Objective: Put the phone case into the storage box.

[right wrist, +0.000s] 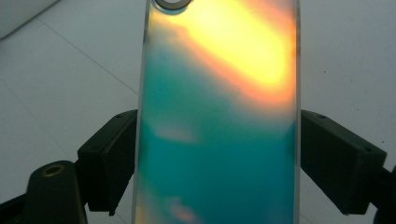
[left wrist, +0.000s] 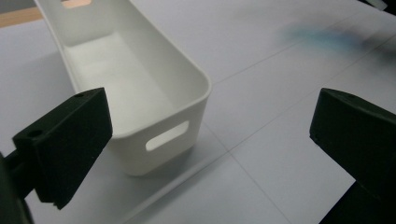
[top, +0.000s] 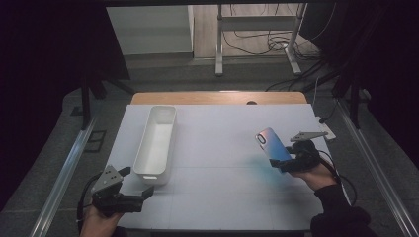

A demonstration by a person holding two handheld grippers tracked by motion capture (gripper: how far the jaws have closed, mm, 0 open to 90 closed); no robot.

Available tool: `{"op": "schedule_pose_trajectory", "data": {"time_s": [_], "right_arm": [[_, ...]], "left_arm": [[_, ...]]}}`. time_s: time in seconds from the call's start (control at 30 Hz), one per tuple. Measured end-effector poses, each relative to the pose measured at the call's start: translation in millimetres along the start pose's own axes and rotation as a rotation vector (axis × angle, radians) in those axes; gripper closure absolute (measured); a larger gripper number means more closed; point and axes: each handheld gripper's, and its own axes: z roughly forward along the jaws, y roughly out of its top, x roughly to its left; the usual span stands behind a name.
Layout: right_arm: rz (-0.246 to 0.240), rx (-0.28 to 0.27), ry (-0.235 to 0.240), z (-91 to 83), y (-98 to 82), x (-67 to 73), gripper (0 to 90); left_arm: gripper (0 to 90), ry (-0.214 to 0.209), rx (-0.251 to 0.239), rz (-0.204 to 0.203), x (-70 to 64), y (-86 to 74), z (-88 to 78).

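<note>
From above we see the right tongs [top: 285, 162] pinching a phone case [top: 273, 149] above the table [top: 222, 148]. Their own camera reveals its teal-and-orange sheen and camera ring. The left tongs [top: 141, 193], spread empty, face the white bin [left wrist: 140, 88], whose handle slot we see up close.

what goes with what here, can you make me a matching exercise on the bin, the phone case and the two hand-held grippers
Things:
1. white bin
2. phone case
3. left hand-held gripper
4. right hand-held gripper

States:
A. clamped on a shiny thing
B. open, holding nothing
C. empty, lying on the table
D. held above the table, iridescent

Pairs: 1-C, 2-D, 3-B, 4-A
</note>
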Motion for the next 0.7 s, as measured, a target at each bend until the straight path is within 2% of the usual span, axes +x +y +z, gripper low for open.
{"op": "schedule_pose_trajectory", "data": {"time_s": [0.43,0.7], "right_arm": [[-0.016,-0.064,0.05,-9.1,4.2,12.1,16.9],[-0.045,-0.096,0.085,-12.7,6.3,21.6,16.9]], "left_arm": [[0.0,-0.101,-0.023,0.047,-4.3,16.4,19.3],[0.0,-0.15,-0.042,0.05,-5.9,25.2,30.1]]}}
